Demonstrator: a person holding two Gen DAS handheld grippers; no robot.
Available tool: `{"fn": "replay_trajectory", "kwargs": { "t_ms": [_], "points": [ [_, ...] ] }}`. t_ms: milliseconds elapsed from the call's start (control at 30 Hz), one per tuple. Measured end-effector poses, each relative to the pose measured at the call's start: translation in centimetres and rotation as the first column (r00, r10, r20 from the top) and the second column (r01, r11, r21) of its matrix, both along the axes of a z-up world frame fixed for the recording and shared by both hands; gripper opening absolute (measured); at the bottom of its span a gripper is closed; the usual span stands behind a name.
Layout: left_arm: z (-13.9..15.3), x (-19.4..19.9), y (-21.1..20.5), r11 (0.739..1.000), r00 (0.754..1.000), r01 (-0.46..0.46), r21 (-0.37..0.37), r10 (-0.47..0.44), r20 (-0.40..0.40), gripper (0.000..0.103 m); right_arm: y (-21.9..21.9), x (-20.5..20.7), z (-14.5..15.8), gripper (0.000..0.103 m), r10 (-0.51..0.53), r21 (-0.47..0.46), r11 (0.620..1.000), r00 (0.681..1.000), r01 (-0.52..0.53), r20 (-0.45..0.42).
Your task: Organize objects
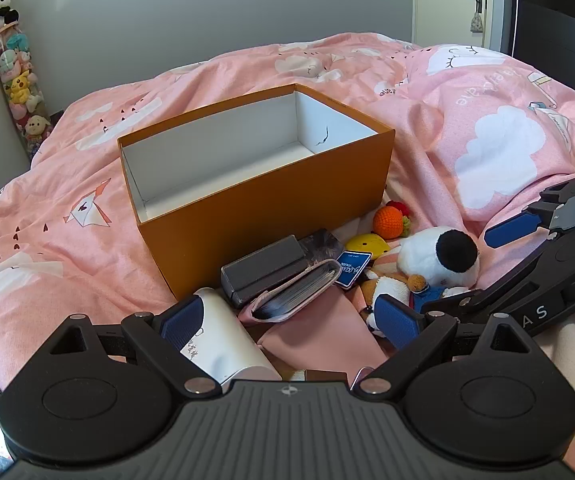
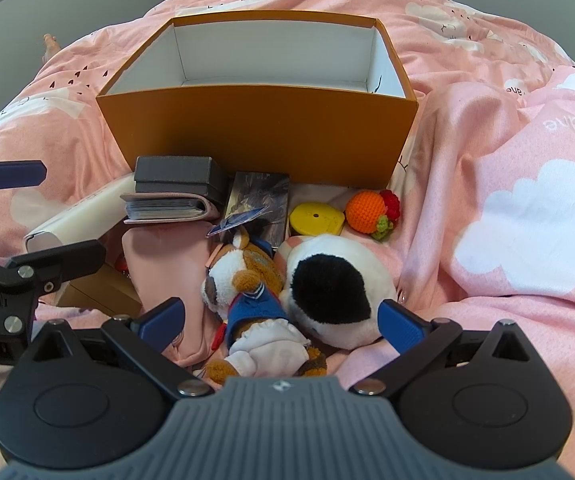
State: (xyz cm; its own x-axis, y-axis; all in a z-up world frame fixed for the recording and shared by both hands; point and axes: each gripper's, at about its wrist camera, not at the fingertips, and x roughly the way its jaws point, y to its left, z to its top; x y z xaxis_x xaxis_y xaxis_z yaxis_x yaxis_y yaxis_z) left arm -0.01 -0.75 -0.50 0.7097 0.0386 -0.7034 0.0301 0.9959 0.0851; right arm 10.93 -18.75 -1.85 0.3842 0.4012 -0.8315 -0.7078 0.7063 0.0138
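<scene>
Toys (image 2: 271, 300) between right claw (image 2: 281, 320) fingers | both claws open | left claw (image 1: 291, 320) beside tube (image 1: 223, 340)

The left gripper (image 1: 289, 322) fills the lower part of the left wrist view, and its two blue fingers stand wide apart, one at the lower left of centre and one at the lower right of centre. Nothing is held between them. The right gripper (image 2: 281, 318) fills the lower part of the right wrist view in the same way, with its blue fingers (image 2: 401, 326) also spread wide and nothing clamped between them. In the left wrist view the right gripper enters from the right edge of the frame. In the right wrist view the left gripper enters from the left edge.
</scene>
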Motion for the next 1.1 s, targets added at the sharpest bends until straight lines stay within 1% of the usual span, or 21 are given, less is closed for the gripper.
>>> {"fn": "replay_trajectory", "kwargs": {
  "t_ms": [500, 733, 800, 867, 967, 1033, 1100],
  "points": [
    [0.1, 0.0, 0.0, 1.0, 1.0, 0.015, -0.008, -0.015, -0.007, 0.103, 0.0, 0.1, 0.0, 0.102, -0.001, 0.001, 1.0, 1.0, 0.001, -0.008],
    [0.1, 0.4, 0.9, 0.999, 0.999, -0.007, -0.047, 0.005, -0.032, 0.102, 0.1, 0.3, 0.2, 0.102, 0.008, 0.005, 1.0, 1.0, -0.008, -0.011],
    [0.1, 0.6, 1.4, 0.997, 0.999, -0.024, -0.069, 0.02, -0.046, 0.091, 0.4, 0.4, 0.4, 0.102, 0.023, 0.007, 1.0, 1.0, -0.023, -0.005],
    [0.1, 0.9, 2.2, 0.994, 0.997, -0.047, -0.102, 0.04, -0.064, 0.088, 0.7, 0.5, 0.7, 0.102, 0.046, 0.007, 0.999, 0.999, -0.046, 0.006],
    [0.1, 1.7, 3.8, 0.979, 0.99, -0.106, -0.176, 0.088, -0.106, 0.087, 1.4, 0.8, 1.1, 0.099, 0.084, 0.011, 0.996, 0.996, -0.085, 0.011],
    [0.1, 2.4, 5.0, 0.959, 0.98, -0.159, -0.235, 0.125, -0.152, 0.087, 2.0, 1.2, 1.4, 0.093, 0.11, 0.018, 0.994, 0.994, -0.11, 0.004],
    [0.1, 3.0, 6.4, 0.937, 0.971, -0.2, -0.285, 0.15, -0.188, 0.087, 2.8, 2.0, 1.8, 0.09, 0.128, 0.035, 0.991, 0.992, -0.128, -0.007]
  ]
}}
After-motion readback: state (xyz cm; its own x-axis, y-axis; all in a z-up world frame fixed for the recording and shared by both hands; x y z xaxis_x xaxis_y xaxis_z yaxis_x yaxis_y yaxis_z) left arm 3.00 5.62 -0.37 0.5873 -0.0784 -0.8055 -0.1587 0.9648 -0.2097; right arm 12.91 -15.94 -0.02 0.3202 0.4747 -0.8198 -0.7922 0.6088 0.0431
